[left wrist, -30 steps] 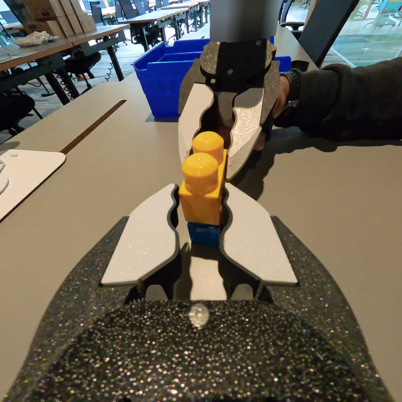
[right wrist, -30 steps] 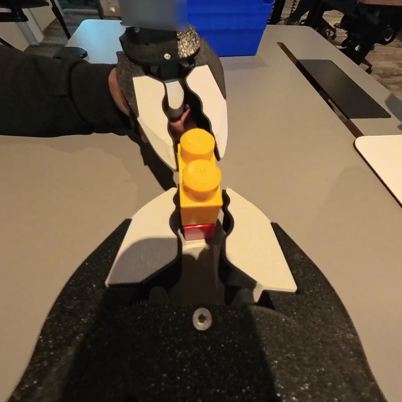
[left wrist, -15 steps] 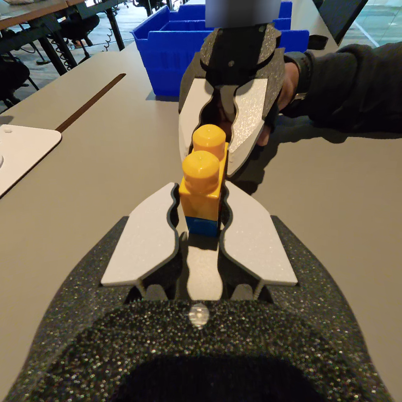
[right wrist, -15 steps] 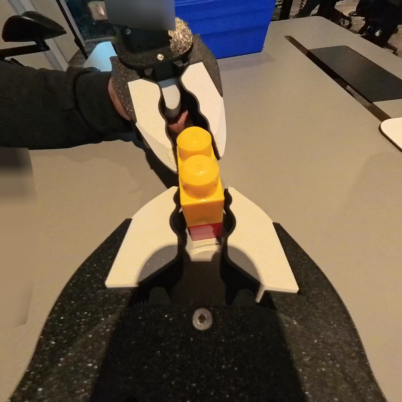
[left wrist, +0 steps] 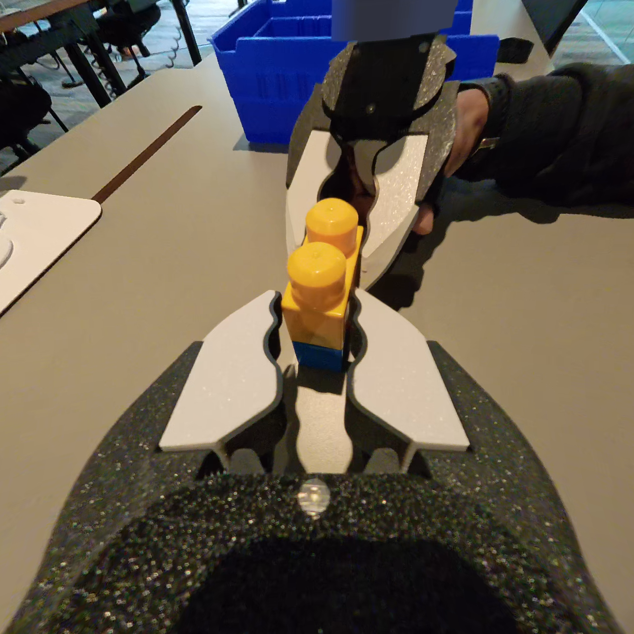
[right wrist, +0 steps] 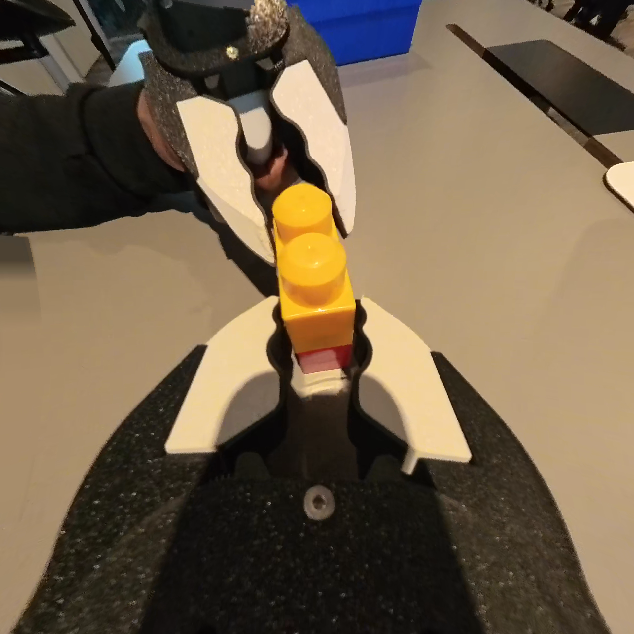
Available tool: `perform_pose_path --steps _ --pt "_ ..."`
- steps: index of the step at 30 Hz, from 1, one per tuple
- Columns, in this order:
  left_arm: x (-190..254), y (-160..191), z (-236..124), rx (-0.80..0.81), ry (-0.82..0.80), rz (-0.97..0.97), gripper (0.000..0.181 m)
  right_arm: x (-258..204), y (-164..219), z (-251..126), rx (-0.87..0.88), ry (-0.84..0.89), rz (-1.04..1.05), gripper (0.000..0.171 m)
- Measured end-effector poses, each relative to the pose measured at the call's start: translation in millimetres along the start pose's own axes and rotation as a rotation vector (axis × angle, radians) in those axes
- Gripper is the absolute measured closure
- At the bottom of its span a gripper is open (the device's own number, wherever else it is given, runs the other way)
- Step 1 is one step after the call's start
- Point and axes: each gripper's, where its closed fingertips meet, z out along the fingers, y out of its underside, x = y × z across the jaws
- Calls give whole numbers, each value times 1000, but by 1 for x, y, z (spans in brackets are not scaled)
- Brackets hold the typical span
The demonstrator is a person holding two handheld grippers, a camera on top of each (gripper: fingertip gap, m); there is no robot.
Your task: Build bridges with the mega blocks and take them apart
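**Both grippers clamp the bridge's ends as it lifts clear**

Evidently the little bridge has been rising: against the views of a second ago, the blue bin [left wrist: 298,79] has slid lower in the left wrist view and the far edge of the tabletop [left wrist: 120,260] has tipped, so both cameras have tilted and climbed together. The structure itself has not shifted between the fingers in that time. My reading is that the bridge is finished and is being carried as one piece, with the taking-apart not yet begun.

The yellow block [left wrist: 317,295] spans two supports: a blue block [left wrist: 319,356] under its near end in the left wrist view, and a red block [right wrist: 322,362] under its near end in the right wrist view. In both views the assembly sits at the centre, running toward 12 o'clock.

The left hand-held gripper [left wrist: 314,329] is closed on the yellow block's blue-footed end, its pale fingers [left wrist: 233,374] pressing both sides. The right hand-held gripper [right wrist: 320,332] is likewise clamped on the red-footed end. Each gripper faces the other head-on, appearing at 12 o'clock in the opposite view, angled down toward the block. A dark-sleeved hand [left wrist: 466,137] holds the far gripper from about 2 o'clock in the left view; in the right view the other hand [right wrist: 154,137] comes in from 10 o'clock.
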Motion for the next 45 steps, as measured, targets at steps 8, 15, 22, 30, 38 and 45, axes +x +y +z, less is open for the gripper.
perform_pose_path --steps 8,15,22,30,38,45 --pt "1 11 3 -9 60 6 139 -11 0 -9 31 -57 -46 124" --pt "-2 -6 -10 90 36 20 135 -6 -8 -22 65 8 -90 123" --pt "-1 -18 -11 152 27 47 147 -8 -33 -29 170 63 -147 140" --pt "1 -14 -7 151 45 -21 154 -8 -29 -24 154 27 -73 144" --pt "2 -12 -7 93 42 -53 154 -8 -26 -22 126 19 -28 143" --pt "2 -11 -7 69 31 -41 154 -7 -23 -17 111 27 -22 142"
